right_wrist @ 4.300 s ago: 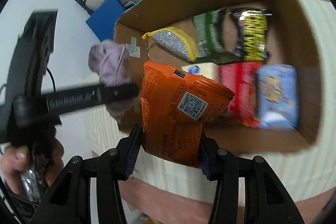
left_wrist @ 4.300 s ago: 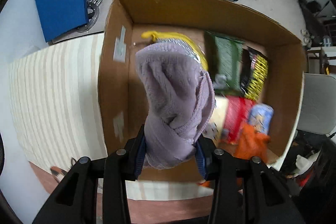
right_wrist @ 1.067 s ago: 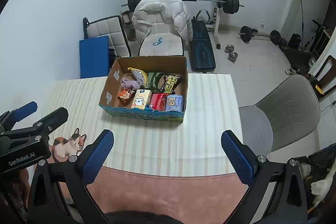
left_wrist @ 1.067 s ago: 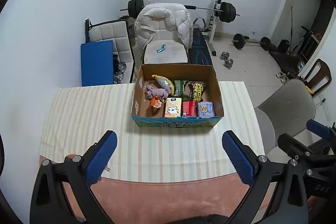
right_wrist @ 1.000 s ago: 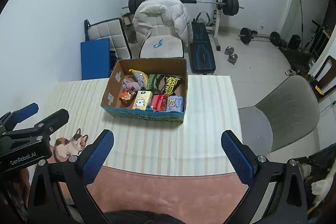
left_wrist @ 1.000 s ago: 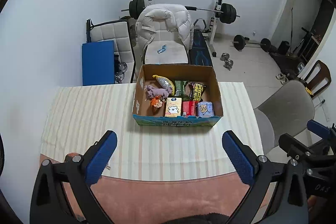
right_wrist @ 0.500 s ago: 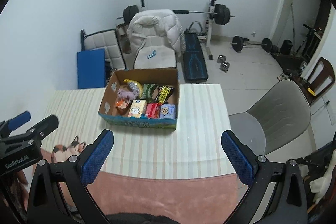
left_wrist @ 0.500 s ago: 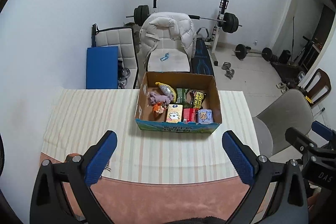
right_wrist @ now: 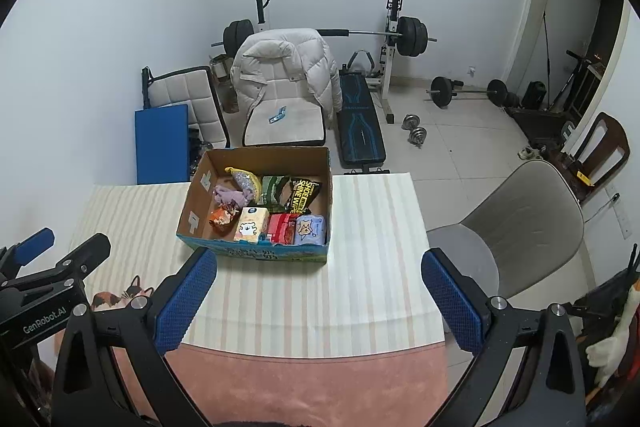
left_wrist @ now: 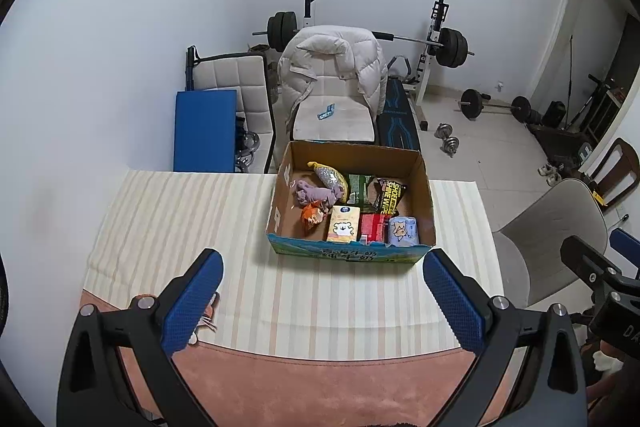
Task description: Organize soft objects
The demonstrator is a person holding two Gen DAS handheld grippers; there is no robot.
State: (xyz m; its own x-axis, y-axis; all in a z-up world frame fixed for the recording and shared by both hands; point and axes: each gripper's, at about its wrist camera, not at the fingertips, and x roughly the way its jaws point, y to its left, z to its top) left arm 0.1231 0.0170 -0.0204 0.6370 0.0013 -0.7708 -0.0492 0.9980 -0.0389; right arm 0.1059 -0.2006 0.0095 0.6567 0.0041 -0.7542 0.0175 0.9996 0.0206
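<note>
An open cardboard box [left_wrist: 349,254] [right_wrist: 192,205] stands on the striped tablecloth. Inside lie a purple cloth [left_wrist: 318,191] [right_wrist: 229,195], an orange snack bag [left_wrist: 314,215] [right_wrist: 221,217], a yellow-edged silver pouch [left_wrist: 330,177], a green pack [left_wrist: 359,187], a black pack [left_wrist: 389,194], a cream tissue pack [left_wrist: 343,229], a red pack [left_wrist: 373,227] and a blue tissue pack [left_wrist: 404,230]. My left gripper [left_wrist: 322,265] is open and empty, high above the table's near edge. My right gripper [right_wrist: 318,263] is open and empty, equally far back.
A striped cloth [left_wrist: 168,227] covers the table over a pink mat [left_wrist: 320,383]. A cat figure [right_wrist: 120,297] lies at the near left. A grey chair [right_wrist: 520,219] stands right. Beyond the table are a jacket-draped chair [left_wrist: 334,91], a blue pad [left_wrist: 204,131] and a weight bench [right_wrist: 360,119].
Both grippers let go of the purple cloth and the orange bag, which now lie in the box. Both opened wide and drew far back and up; over the last second they kept rising slightly.
</note>
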